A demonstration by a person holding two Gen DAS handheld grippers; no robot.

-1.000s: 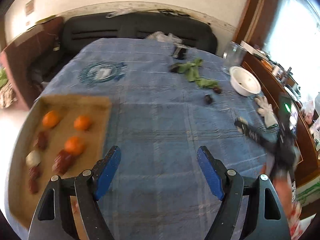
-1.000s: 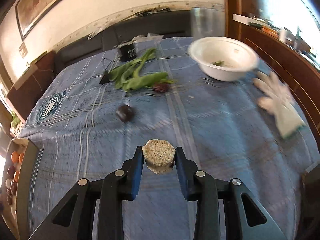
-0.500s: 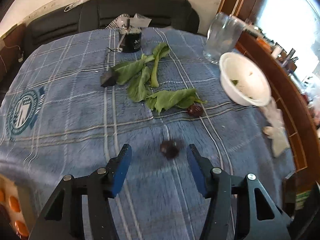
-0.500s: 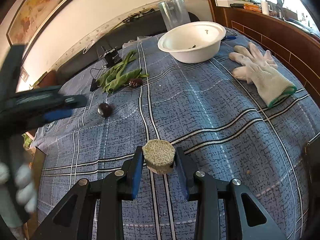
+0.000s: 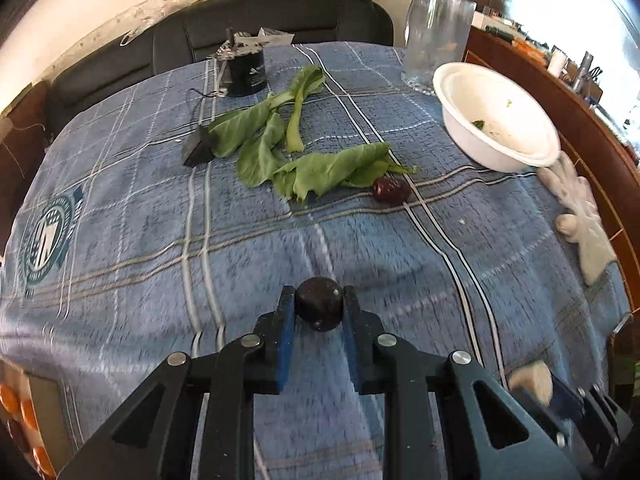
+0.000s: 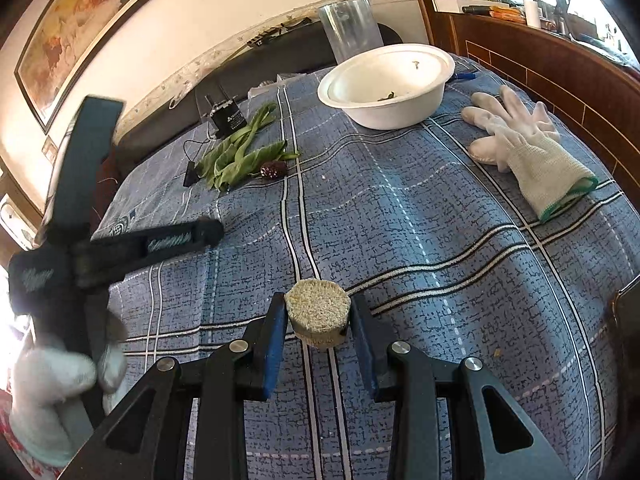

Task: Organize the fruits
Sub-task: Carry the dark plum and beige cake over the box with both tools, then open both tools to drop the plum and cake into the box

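My left gripper (image 5: 318, 309) is shut on a dark round fruit (image 5: 319, 307) and holds it just above the blue plaid tablecloth (image 5: 160, 240). My right gripper (image 6: 318, 314) is shut on a pale rough-cut fruit piece (image 6: 318, 310). A dark red fruit (image 5: 390, 190) lies on the cloth by the green leaves (image 5: 320, 168); it also shows in the right wrist view (image 6: 273, 169). Oranges (image 5: 10, 400) show at the lower left edge of the left wrist view. The left gripper's body (image 6: 120, 244) shows at the left of the right wrist view.
A white bowl (image 5: 532, 152) and a clear glass jar (image 5: 436, 44) stand at the far right. A white glove (image 6: 524, 148) lies near the right table edge. A black box with cable (image 5: 246, 70) sits at the back, a dark sofa behind.
My left gripper swung from the tray side to the dark round fruit and closed on it. My right gripper kept holding the pale piece and shifted slightly.
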